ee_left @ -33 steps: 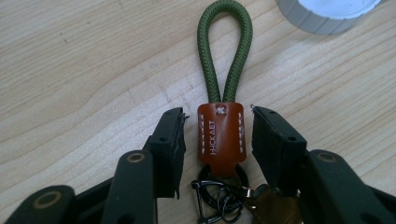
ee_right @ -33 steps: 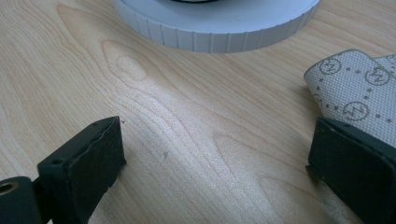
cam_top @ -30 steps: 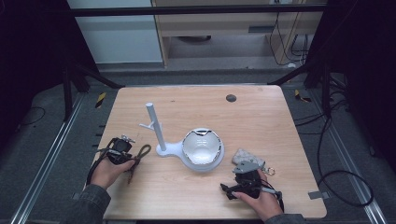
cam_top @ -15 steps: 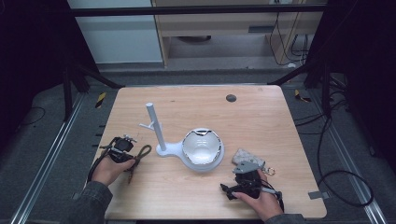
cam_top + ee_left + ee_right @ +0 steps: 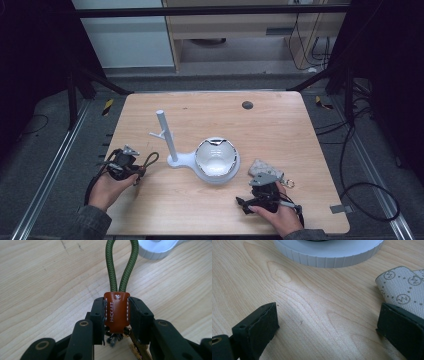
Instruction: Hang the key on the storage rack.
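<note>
My left gripper (image 5: 116,315) is shut on a brown leather tab (image 5: 117,312) that binds a green cord loop (image 5: 123,267); brass key parts hang below the tab. In the high view that gripper (image 5: 131,167) sits at the table's left with the cord loop (image 5: 150,160) pointing toward the white stand. My right gripper (image 5: 327,327) stands open over bare wood, with a grey patterned pouch (image 5: 404,287) beside its right jaw. From above, the right gripper (image 5: 263,186) lies just in front of the pouch (image 5: 262,166).
A white stand with an upright post (image 5: 165,134) and a side peg carries a round white dish (image 5: 216,159) at mid-table. Its ribbed base (image 5: 329,255) lies ahead of my right gripper. A dark round hole (image 5: 247,105) marks the far table.
My left gripper and its keychain have shifted slightly toward the stand. The right gripper has stayed put.
</note>
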Action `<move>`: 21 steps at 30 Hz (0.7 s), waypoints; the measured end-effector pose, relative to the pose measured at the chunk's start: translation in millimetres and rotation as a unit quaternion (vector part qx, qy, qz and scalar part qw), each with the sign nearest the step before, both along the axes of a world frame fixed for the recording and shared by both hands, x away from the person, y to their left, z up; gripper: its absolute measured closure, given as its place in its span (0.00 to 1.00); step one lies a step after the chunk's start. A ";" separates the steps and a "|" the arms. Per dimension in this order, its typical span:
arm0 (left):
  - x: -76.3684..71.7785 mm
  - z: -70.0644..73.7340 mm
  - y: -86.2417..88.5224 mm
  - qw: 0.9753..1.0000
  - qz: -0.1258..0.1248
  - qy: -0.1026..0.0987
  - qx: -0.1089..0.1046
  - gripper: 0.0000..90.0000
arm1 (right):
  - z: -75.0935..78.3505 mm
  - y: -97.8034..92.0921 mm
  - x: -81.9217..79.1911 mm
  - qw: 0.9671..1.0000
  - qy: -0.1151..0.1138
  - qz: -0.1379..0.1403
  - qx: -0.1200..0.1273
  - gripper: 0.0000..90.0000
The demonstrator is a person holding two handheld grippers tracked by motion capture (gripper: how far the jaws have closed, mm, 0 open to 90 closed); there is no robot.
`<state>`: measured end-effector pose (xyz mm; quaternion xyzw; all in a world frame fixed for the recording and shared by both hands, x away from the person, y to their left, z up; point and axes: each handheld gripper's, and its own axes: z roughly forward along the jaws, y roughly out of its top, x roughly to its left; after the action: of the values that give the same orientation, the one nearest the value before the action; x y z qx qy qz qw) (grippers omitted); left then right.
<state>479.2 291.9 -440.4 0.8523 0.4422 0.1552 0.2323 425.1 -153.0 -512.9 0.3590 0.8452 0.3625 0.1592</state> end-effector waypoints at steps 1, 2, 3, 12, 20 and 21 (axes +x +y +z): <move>-5.0 2.5 1.3 1.000 -0.002 -0.010 -0.009 0.73 | 0.0 0.0 0.0 1.000 0.000 0.000 0.000 0.04; -7.9 3.5 1.6 1.000 -0.003 -0.017 -0.012 0.73 | 0.0 0.0 0.1 1.000 0.000 0.000 0.000 0.04; -12.4 5.2 2.2 0.999 -0.003 -0.029 -0.020 0.73 | 0.0 0.0 0.1 1.000 0.000 0.000 0.000 0.04; -28.8 15.5 5.0 0.995 0.001 -0.091 -0.046 0.73 | -0.4 1.0 0.9 1.000 0.001 -0.003 0.001 0.02; -37.5 27.6 3.9 0.988 -0.002 -0.135 -0.072 0.73 | -0.4 1.0 1.0 1.000 0.001 -0.003 0.000 0.02; -39.2 29.1 3.1 0.987 -0.001 -0.141 -0.076 0.73 | -0.4 1.0 1.0 1.000 0.001 -0.003 0.000 0.02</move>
<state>439.9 295.0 -411.3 0.8023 0.4143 0.2396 0.3568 426.1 -152.1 -513.3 0.3618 0.8444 0.3617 0.1592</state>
